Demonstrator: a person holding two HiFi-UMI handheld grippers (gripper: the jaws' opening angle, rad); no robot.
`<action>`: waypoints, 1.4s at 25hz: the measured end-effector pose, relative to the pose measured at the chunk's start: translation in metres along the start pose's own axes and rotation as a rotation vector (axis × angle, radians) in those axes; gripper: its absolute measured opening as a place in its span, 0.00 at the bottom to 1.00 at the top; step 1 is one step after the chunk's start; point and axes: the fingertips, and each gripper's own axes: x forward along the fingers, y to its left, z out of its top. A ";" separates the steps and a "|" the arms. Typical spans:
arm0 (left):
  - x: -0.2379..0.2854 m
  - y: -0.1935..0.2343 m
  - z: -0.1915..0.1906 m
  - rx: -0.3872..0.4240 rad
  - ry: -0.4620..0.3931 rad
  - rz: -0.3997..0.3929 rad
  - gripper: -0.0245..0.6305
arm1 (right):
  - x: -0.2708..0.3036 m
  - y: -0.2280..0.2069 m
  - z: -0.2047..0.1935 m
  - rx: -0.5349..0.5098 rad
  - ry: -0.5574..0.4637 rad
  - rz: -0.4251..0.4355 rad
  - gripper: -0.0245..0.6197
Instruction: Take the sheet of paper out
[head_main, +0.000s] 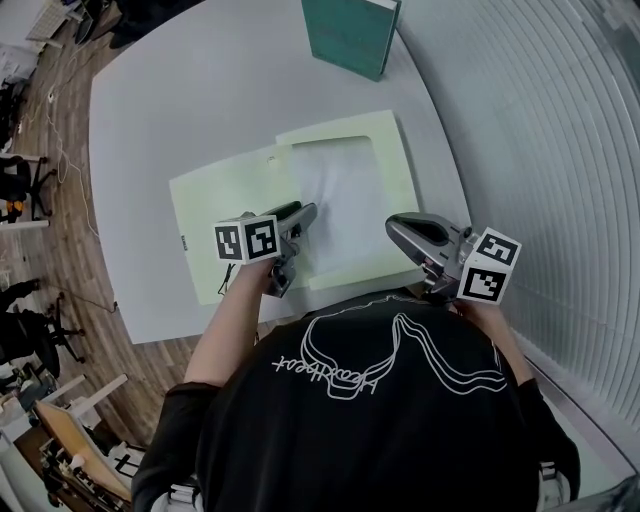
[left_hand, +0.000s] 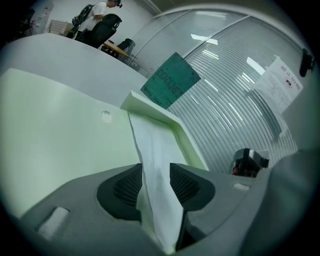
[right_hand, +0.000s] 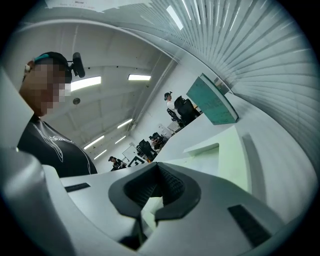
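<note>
On the white table (head_main: 150, 130), pale-green folder (head_main: 215, 205).

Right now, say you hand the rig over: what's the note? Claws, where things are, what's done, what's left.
Left claw: shut on the near edge of the sheet of paper.
Right claw: shut, apparently on the near right edge of the green folder; a pale green strip shows between its pads.
Things: the folder lies flat on the white table, and the sheet's far end is tucked under the folder's raised flap.
Done: sheet gripped, folder held.
Left: draw the sheet clear of the folder.
</note>
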 end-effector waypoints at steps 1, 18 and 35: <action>0.001 0.001 -0.001 -0.001 0.006 0.001 0.29 | 0.000 0.001 0.001 0.004 -0.006 0.009 0.05; 0.015 0.010 -0.004 -0.044 0.043 -0.002 0.28 | 0.000 0.002 -0.006 0.029 -0.034 0.043 0.05; 0.070 0.051 0.016 -0.072 0.058 0.084 0.06 | 0.019 -0.064 -0.004 0.061 -0.020 0.068 0.05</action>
